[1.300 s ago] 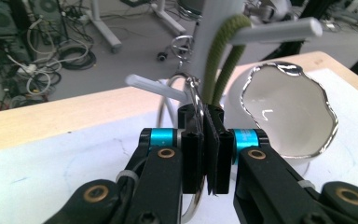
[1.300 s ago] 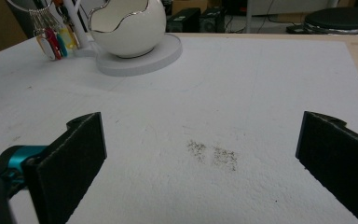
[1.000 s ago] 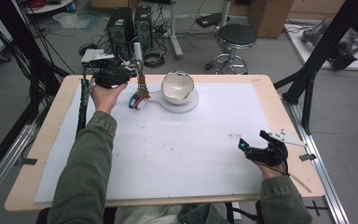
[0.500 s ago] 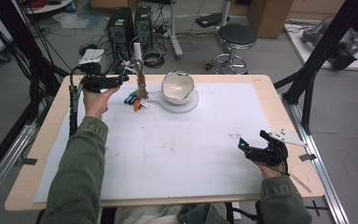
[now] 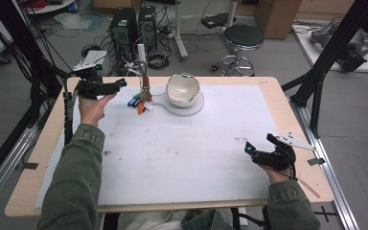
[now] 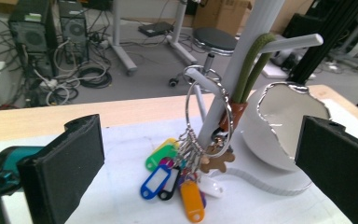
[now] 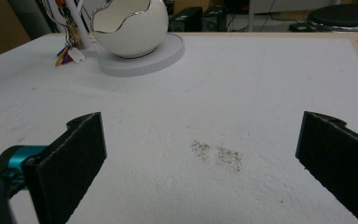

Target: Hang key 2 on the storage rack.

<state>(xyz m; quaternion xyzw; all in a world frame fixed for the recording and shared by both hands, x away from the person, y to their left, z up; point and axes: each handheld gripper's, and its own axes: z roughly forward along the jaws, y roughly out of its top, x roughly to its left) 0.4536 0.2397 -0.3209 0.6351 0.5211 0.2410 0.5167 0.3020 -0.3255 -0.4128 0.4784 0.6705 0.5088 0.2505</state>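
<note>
A bunch of keys with coloured tags (image 6: 177, 179) hangs by its ring from a peg of a white stand (image 6: 242, 60), at the far left of the table (image 5: 141, 98). My left gripper (image 5: 120, 85) is held just left of the bunch, pointing at it. Its jaws have just been opening and now stand wide open (image 6: 200, 126), with the keys beyond them and no pad touching. A white egg-shaped bowl (image 5: 182, 88) sits on the stand's round base (image 5: 196, 108). My right gripper (image 5: 258, 144) rests near the front right edge, open (image 7: 200, 140) over the bare white mat.
A white mat (image 5: 182, 148) covers most of the wooden table (image 5: 287, 110). Black frame posts (image 5: 326, 72) rise at both sides. Behind the table are computer towers (image 5: 129, 24), cables and a stool (image 5: 242, 38) on the floor.
My left hand has drawn the gripper back to the left, away from the key bunch, and its jaws have opened. The keys stay hanging on the stand. The right hand has not moved.
</note>
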